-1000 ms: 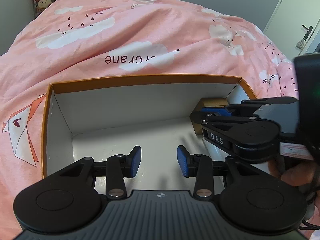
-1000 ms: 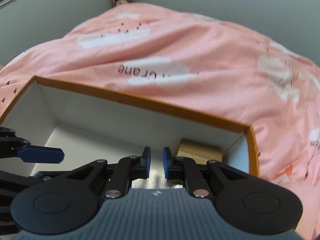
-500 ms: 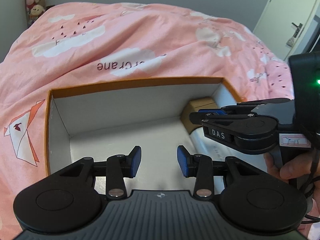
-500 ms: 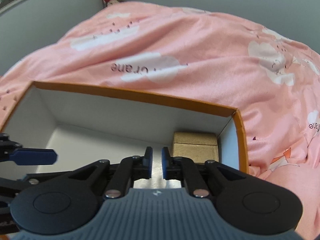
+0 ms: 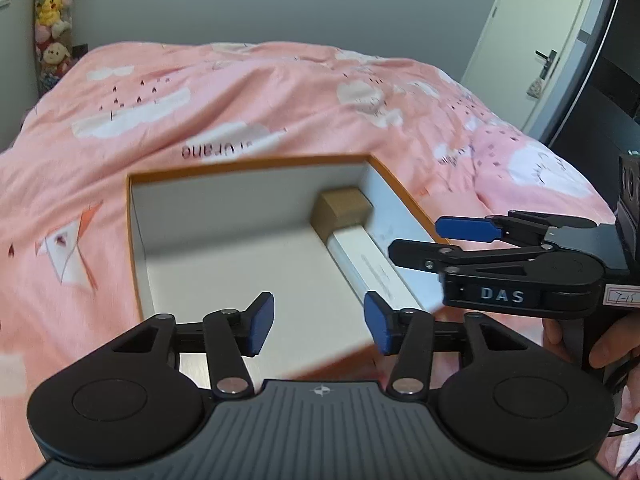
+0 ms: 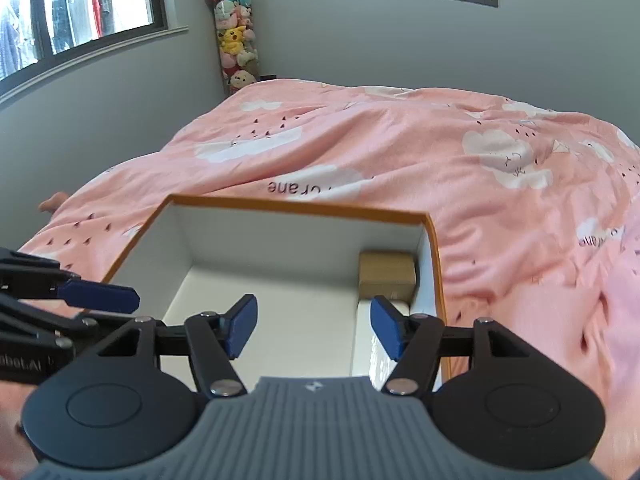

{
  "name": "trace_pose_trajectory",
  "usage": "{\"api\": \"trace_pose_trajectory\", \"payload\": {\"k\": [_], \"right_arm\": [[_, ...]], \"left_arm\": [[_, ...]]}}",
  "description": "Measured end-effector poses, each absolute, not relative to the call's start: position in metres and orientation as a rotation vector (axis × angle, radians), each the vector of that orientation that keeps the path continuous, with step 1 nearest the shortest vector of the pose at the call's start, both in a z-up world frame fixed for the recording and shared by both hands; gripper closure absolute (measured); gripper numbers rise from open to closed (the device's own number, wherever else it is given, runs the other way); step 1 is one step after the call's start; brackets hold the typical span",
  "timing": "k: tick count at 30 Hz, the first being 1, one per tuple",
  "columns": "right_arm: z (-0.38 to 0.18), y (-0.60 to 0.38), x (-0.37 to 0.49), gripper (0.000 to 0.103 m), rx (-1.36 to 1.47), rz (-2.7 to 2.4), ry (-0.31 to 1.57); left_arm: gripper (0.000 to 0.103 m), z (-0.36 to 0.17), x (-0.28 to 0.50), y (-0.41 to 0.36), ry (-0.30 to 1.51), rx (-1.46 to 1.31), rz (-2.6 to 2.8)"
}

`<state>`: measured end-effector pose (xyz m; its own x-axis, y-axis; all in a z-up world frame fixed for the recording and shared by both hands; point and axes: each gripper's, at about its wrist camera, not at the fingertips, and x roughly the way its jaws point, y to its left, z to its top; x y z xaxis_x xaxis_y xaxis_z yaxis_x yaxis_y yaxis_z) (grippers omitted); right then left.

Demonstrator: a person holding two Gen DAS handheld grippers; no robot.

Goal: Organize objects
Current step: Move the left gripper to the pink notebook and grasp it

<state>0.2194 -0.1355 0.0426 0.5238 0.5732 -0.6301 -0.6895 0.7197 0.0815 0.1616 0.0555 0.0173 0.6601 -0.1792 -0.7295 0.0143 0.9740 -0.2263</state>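
The near wall of the orange-rimmed box (image 5: 404, 194) is hidden in both views behind the gripper bodies at the bottom of the frame. Of the white box (image 5: 370, 262) lying inside it, only part is seen: its near end is cut off by a blue pad in the left wrist view and by the gripper body in the right wrist view, and the print on its top is too blurred to be read. The small brown cardboard box (image 6: 387, 273) is seen whole, in the far right corner of the orange-rimmed box, with the white box end-on against it along the right wall. The rest of the white floor is bare.

One orange-rimmed box, one white box and one brown box are counted, all on a pink duvet (image 6: 420, 148) printed with white clouds.

The left gripper (image 5: 318, 324) is held spread wide at lower centre of its own view, nothing between its pads. The right gripper (image 6: 312, 330) is likewise released, its jaws wide apart and empty, above the near part of the box; from the left wrist view it is seen side-on at the right edge.

A column of plush toys (image 6: 234, 46) is seen in the room corner, a window (image 6: 76, 4) at upper left, and a door (image 5: 532, 56) at upper right of the left wrist view.
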Motion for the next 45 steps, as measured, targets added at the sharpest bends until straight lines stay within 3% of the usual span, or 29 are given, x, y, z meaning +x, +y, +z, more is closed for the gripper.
{"api": "trace_pose_trajectory", "payload": {"k": [6,12,14,16,19,33,37,45], "right_arm": [[0.028,-0.166,0.183,0.043,-0.161,0.774,0.801],[-0.013,-0.191,0.166,0.069,-0.125,0.716,0.957],[-0.025,-0.197,0.165,0.073,-0.109,0.677,0.987],[-0.036,-0.2,0.165,0.074,-0.115,0.64,1.001],[-0.047,-0.201,0.168,0.076,-0.123,0.614,1.026],[-0.069,-0.202,0.184,0.076,-0.079,0.628,1.088],[-0.073,-0.201,0.185,0.076,-0.077,0.633,1.1],[-0.079,-0.202,0.188,0.081,-0.083,0.623,1.124]], "left_arm": [[0.044,-0.002,0.135,0.052,0.929,-0.304,-0.146],[0.044,-0.035,0.127,0.04,1.005,-0.454,-0.18],[0.042,-0.047,0.132,0.039,1.033,-0.518,-0.151],[0.035,-0.06,0.14,0.037,1.071,-0.582,-0.145],[0.033,-0.076,0.151,0.036,1.119,-0.635,-0.112],[0.031,-0.12,0.204,0.032,1.31,-0.617,-0.084],[0.023,-0.132,0.209,0.033,1.341,-0.649,-0.086],[0.025,-0.118,0.197,0.03,1.305,-0.697,-0.111]]}}
